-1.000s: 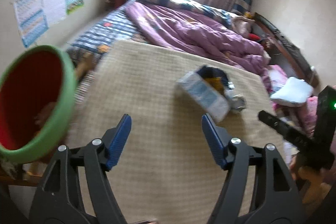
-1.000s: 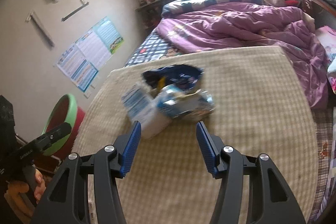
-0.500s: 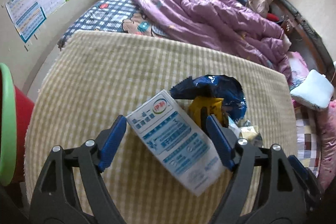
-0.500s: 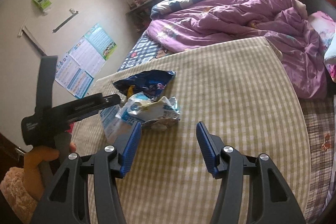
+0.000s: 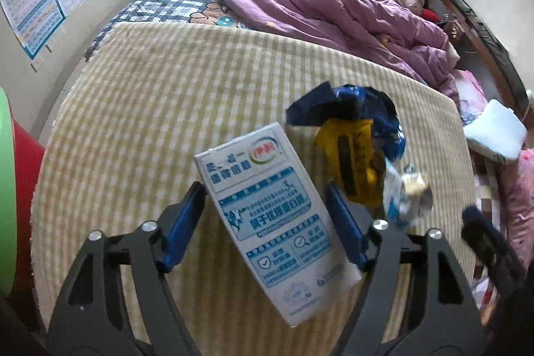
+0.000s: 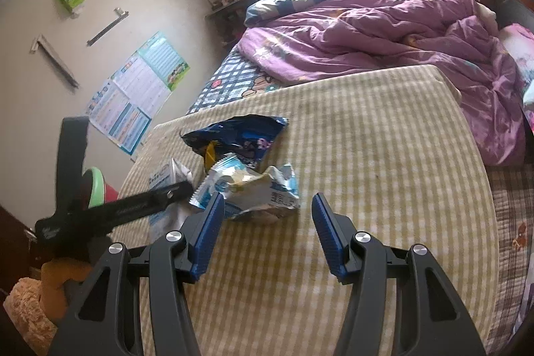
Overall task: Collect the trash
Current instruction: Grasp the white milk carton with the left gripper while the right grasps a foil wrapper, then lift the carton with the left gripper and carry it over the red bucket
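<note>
Trash pickup barely under way on the yellow checked blanket (image 5: 160,109)

The left gripper (image 5: 267,222) brackets a white-and-blue milk carton (image 5: 270,209), jaws wide, nothing gripped; the right gripper (image 6: 265,232) gapes beside a crumpled pale-blue wrapper (image 6: 253,189); dark-blue snack bag (image 6: 240,135) and yellow packet (image 5: 350,155) lie beyond the carton, green-rimmed red bin (image 5: 10,189) left.

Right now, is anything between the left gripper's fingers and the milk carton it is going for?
Nothing visible. The milk carton lies flat on the checked blanket, already between the open fingers of the left gripper. The yellow wrapper and blue bag lie beyond its right side, outside the gap.
</note>
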Demonstrator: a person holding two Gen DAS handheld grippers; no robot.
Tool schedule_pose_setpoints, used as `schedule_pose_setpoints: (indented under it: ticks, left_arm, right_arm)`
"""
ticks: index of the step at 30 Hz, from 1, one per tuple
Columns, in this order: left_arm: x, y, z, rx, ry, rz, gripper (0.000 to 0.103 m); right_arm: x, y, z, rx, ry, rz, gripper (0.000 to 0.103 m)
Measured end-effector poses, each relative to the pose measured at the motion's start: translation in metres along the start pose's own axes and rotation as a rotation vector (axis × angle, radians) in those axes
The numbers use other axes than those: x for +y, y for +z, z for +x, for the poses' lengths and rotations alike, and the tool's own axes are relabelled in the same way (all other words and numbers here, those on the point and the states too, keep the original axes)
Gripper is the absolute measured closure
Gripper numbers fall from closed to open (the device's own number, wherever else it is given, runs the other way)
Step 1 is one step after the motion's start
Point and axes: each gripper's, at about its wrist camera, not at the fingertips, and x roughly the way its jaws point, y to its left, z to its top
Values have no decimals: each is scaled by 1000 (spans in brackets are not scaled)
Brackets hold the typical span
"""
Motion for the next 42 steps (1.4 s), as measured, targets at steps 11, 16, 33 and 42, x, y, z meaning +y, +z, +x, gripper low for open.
schedule_pose_setpoints:
  ticks: [11, 16, 33, 42]
  left_arm:
    - [38, -39, -28, -29, 15, 20, 35]
    - [43, -49, -41, -57, -5, -29, 29]
    - [26, -67, -35, -64, 16, 26, 44]
    - [23, -63, -77, -202, 59, 83, 46]
  right_arm:
    - [13, 17, 38, 45, -20, -42, 38]
    - [16, 14, 55, 75, -37, -59, 33]
    - [14, -2, 44, 82, -27, -42, 98]
    - [36, -7, 8, 15, 36, -39, 98]
